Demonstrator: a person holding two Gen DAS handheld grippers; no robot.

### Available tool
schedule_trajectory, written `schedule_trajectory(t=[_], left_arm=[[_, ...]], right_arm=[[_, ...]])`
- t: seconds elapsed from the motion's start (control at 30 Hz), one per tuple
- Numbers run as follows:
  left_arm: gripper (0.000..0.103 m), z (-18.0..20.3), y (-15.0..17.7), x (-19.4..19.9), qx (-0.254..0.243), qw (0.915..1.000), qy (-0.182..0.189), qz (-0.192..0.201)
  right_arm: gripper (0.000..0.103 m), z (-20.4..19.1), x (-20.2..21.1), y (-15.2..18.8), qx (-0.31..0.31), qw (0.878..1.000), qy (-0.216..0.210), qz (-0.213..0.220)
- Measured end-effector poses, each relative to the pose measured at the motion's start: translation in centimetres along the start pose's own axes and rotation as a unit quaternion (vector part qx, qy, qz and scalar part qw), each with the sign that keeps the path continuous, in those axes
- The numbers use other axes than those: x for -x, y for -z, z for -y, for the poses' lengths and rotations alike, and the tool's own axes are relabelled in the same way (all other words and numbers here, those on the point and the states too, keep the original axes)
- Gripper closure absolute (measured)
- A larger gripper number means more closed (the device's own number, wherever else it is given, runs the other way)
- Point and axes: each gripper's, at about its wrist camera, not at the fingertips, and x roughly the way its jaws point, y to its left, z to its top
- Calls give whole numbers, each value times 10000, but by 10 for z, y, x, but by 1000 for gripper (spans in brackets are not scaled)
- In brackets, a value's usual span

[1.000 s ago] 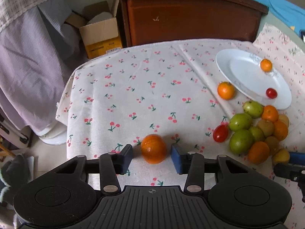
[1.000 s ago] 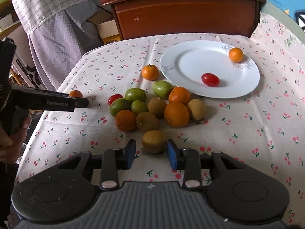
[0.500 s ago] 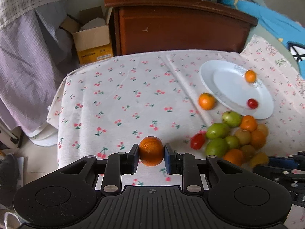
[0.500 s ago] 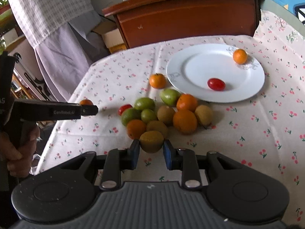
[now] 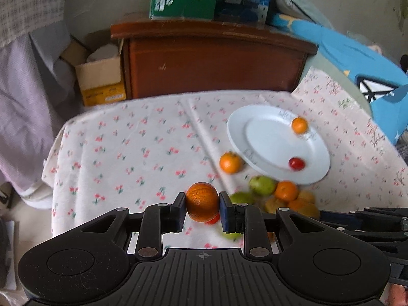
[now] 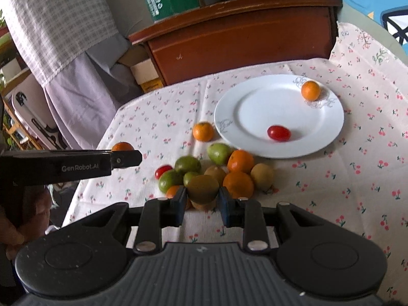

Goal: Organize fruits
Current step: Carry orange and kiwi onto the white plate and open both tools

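Change since a second ago: both grips have closed; the left hand-held gripper (image 5: 202,207) has lifted its fruit clear of the cloth and toward the pile, while the right hand-held gripper (image 6: 201,200) has barely shifted.
Left grip: jaws drawn narrow, pressing both sides of a round orange tangerine with dimpled peel (image 5: 202,201), held at its widest middle.
Right grip: jaws drawn narrow on a brownish-green, egg-shaped kiwi-like fruit (image 6: 202,188), held across its middle at the near edge of the pile.
Setting: a counter under a white cloth printed with small red cherries (image 6: 357,178); a wooden cabinet stands behind it.
Plate: a white round ceramic plate (image 6: 255,102) sits at the far right, carrying one small orange citrus (image 6: 310,90) on its rim and one red cherry tomato (image 6: 278,132) near its centre.
Pile: loose green, orange and brown fruits (image 6: 216,165) cluster just in front of the plate; one more orange fruit with a green stem cap (image 6: 203,131) lies just beside the plate's left rim.
Handling, tangerine: probably light, with springy peel that gives the pads some bite; too hard a squeeze would likely bruise it.
Handling, brown fruit: probably soft and a little fuzzy, so unlikely to slip, yet easy to dent.
Where to hold: across the broadest part of each fruit, as now; off-centre, a round fruit may squirt out.
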Motion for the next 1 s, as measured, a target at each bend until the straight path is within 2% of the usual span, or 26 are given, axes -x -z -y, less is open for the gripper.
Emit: schedule_trajectory(t=[0.27, 0.5, 0.73, 1.0], left_arm=[[79, 25, -22, 5, -1, 9991, 276, 315], [79, 44, -34, -5, -70, 9980, 459, 417], [79, 60, -40, -29, -149, 9977, 589, 313], [79, 63, -42, -62, -16, 9981, 613, 44]], right_arm=[[76, 17, 13, -19, -333, 9985, 167, 401], [76, 34, 18, -39, -618, 9957, 419, 543], [76, 49, 14, -58, -560, 9945, 652, 597], [76, 78, -14, -67, -927, 9927, 728, 266]])
